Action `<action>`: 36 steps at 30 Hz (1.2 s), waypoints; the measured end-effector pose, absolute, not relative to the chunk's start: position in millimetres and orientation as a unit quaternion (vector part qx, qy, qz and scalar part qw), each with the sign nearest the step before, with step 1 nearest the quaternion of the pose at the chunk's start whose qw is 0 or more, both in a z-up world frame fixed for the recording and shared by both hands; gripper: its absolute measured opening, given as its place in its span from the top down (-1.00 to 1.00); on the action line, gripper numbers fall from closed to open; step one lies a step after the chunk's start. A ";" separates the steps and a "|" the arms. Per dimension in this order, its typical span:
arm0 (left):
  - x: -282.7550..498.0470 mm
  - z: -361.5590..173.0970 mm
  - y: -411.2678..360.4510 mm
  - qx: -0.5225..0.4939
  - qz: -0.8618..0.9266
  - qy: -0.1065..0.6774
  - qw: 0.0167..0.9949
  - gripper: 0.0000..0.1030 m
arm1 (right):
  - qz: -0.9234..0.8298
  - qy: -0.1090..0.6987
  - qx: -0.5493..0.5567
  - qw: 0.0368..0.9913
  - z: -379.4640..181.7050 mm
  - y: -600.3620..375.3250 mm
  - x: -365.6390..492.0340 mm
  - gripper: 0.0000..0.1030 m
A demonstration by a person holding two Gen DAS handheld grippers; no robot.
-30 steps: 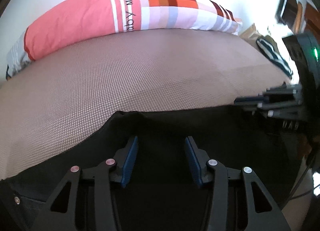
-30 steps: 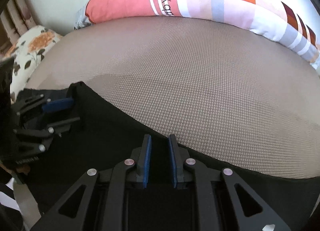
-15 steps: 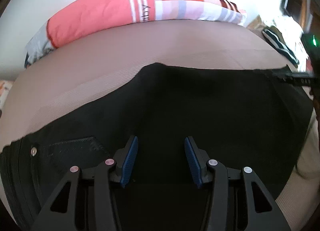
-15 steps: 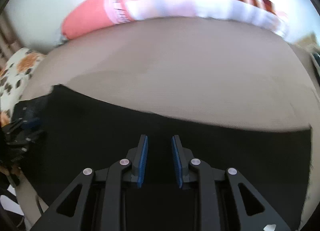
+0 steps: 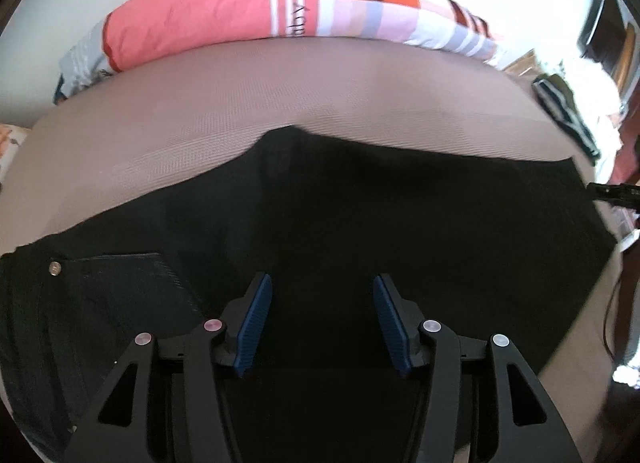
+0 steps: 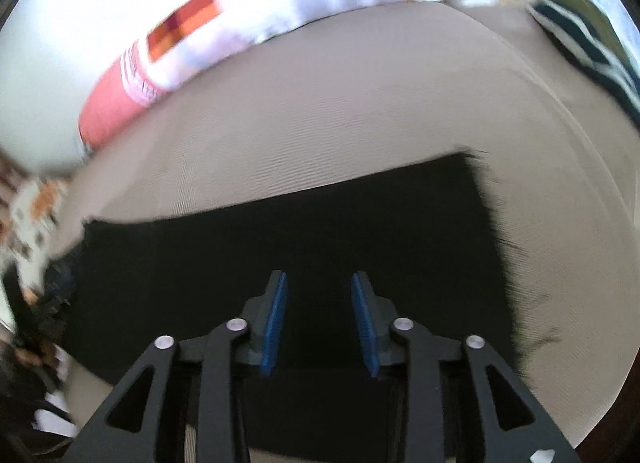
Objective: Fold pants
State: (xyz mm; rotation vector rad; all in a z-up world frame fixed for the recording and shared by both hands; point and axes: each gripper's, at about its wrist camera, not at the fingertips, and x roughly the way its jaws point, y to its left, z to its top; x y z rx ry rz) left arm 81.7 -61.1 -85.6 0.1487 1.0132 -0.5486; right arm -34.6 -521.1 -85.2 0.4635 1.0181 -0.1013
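Black pants (image 5: 360, 223) lie flat on a tan bed cover (image 5: 240, 103), folded leg on leg. The waistband end with a back pocket and a metal rivet (image 5: 55, 267) is at the left in the left wrist view. The frayed hem end (image 6: 492, 231) is at the right in the right wrist view. My left gripper (image 5: 320, 319) hovers above the pants, open and empty. My right gripper (image 6: 320, 315) hovers above the leg part, jaws parted and empty. The right wrist view is blurred by motion.
A long pink, white and checked pillow (image 5: 260, 11) lies along the far edge of the bed by the white wall. A dark striped garment (image 5: 568, 111) lies at the bed's right edge. A floral cushion (image 6: 36, 203) is at the left.
Both grippers have pulled back and up from the pants, so more fabric shows. The right gripper's jaws have opened wider and it has swung toward the hem end.
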 end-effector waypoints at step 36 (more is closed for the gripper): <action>81.2 -73.9 -102.8 0.015 -0.284 0.482 0.829 -0.06 | 0.097 0.437 0.389 0.805 -63.1 -547.5 -44.9 0.88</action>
